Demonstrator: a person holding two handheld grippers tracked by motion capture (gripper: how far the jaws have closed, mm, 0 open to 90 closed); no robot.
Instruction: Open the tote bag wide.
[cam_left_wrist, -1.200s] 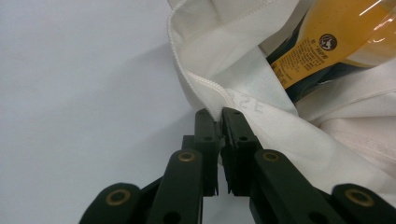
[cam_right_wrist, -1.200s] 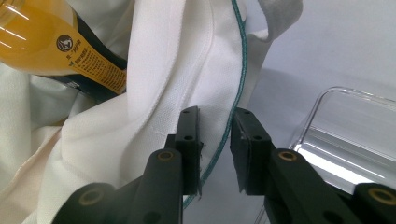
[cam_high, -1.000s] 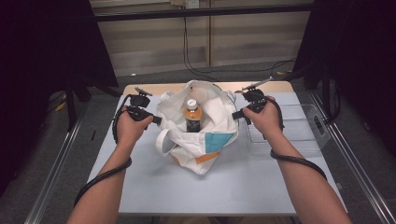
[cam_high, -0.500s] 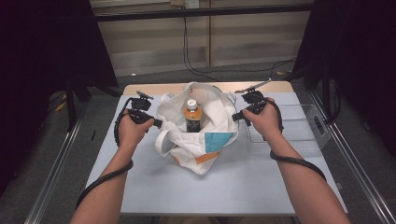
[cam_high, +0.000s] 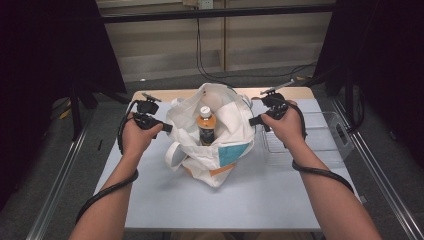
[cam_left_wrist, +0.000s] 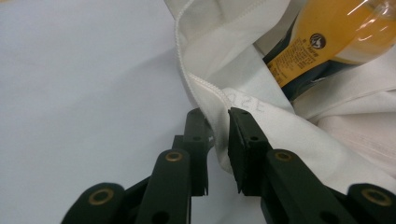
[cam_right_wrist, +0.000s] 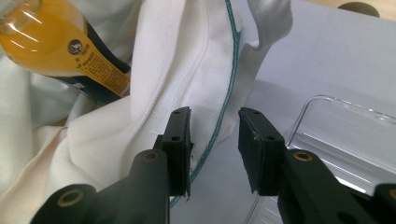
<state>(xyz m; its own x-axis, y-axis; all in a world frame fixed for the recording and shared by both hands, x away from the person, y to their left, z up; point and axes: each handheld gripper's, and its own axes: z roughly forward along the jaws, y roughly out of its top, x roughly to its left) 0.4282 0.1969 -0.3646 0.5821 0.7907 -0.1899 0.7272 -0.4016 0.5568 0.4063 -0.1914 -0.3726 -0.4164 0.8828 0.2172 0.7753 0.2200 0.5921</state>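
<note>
A white cloth tote bag sits slumped near the middle of the pale grey table, its mouth open upward, with a teal and orange printed patch on its near side and a teal-stitched edge along the right rim. Inside it stands a bottle of orange drink with a white cap and a dark label bearing yellow print. The left gripper has its jaws narrowly parted around the bag's left hem, the seamed fabric running between them. The right gripper is spread wide at the bag's right rim, the teal edge just by its left jaw. A clear plastic tray lies beside the bag on the right.
</note>
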